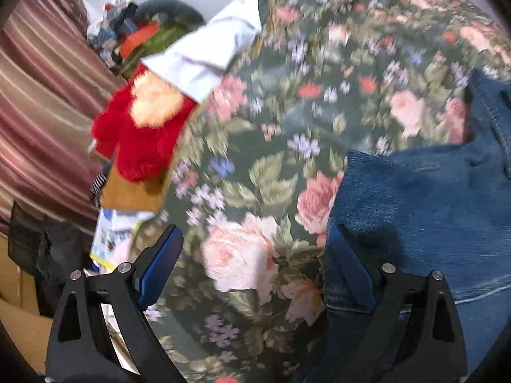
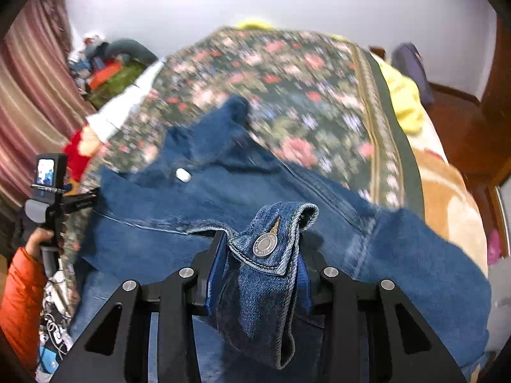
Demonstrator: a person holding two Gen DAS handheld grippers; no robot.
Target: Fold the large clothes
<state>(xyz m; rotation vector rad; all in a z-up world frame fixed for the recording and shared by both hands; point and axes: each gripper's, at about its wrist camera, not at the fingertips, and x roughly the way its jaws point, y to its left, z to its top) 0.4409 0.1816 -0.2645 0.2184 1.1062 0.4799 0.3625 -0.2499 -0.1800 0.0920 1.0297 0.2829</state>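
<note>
Along the left edge of the bed: a striped maroon curtain (image 1: 41, 95), a pile of mixed clutter (image 2: 102, 70) at the far corner, a fluffy red plush toy (image 1: 140, 137) with a cream patch, and a smooth white cloth (image 1: 204, 60) draped over the bedside. Down by the left gripper, a glossy printed paper (image 1: 111, 236), its writing too blurred to read.

Spread across the bed, a dark green floral bedspread (image 1: 271, 159) with pink roses and lilac blooms, bordered at the right edge by a gold and green band. On top, toward the near edge, the denim jacket (image 2: 223, 198), coarse blue weave with pale stitched seams.

Left gripper (image 1: 252, 271) with blue pads wide apart, nothing between them, right pad just over the denim hem. In the right wrist view, same tool held by a hand (image 2: 40, 239) in an orange puffy sleeve.

Right gripper (image 2: 258, 274) clamped on a folded denim cuff bearing a round metal button (image 2: 264, 245); embossed lettering on it illegible.

Beyond the right edge, yellow fabric (image 2: 405, 95) and a tan fleece blanket (image 2: 447, 198).
</note>
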